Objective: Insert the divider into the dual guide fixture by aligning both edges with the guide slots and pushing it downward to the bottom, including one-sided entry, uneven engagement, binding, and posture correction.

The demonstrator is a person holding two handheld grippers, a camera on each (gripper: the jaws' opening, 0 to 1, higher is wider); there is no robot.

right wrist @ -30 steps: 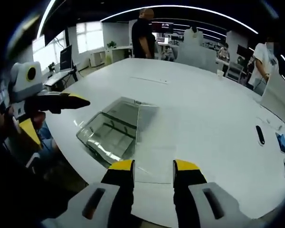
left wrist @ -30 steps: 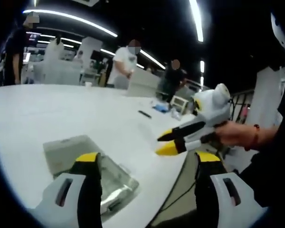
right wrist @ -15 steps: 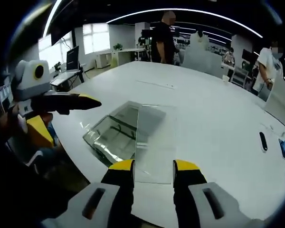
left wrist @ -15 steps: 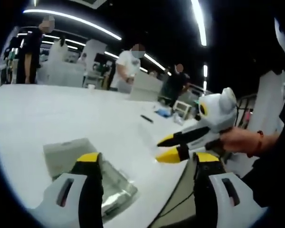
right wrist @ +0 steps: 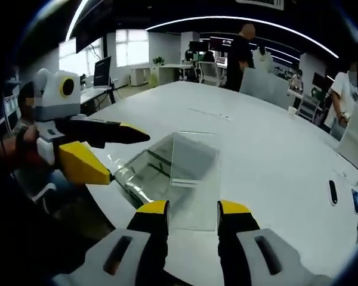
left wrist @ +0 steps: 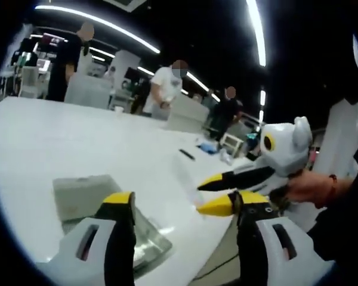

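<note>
The divider (right wrist: 194, 173) is a clear flat sheet, and my right gripper (right wrist: 193, 207) is shut on its lower edge, holding it upright above the white table (right wrist: 268, 149). Behind and left of it lies the clear guide fixture (right wrist: 138, 174), partly seen through the sheet. My left gripper (right wrist: 129, 158) comes in from the left beside the fixture with its yellow jaws apart and nothing in them. In the left gripper view, the fixture (left wrist: 83, 193) sits just past my open left gripper (left wrist: 186, 202), and the right gripper (left wrist: 198, 197) reaches in from the right with the divider (left wrist: 188, 174) seen edge-on.
The table's near edge (right wrist: 125, 208) runs close under both grippers. A small dark object (right wrist: 333, 192) lies far right on the table. Several people (left wrist: 167, 89) stand at the far side. A hand (left wrist: 307, 187) holds the right gripper.
The right gripper has carried the divider up and closer to the fixture, which now lies partly behind the sheet. The left gripper has drawn nearer and stays open.
</note>
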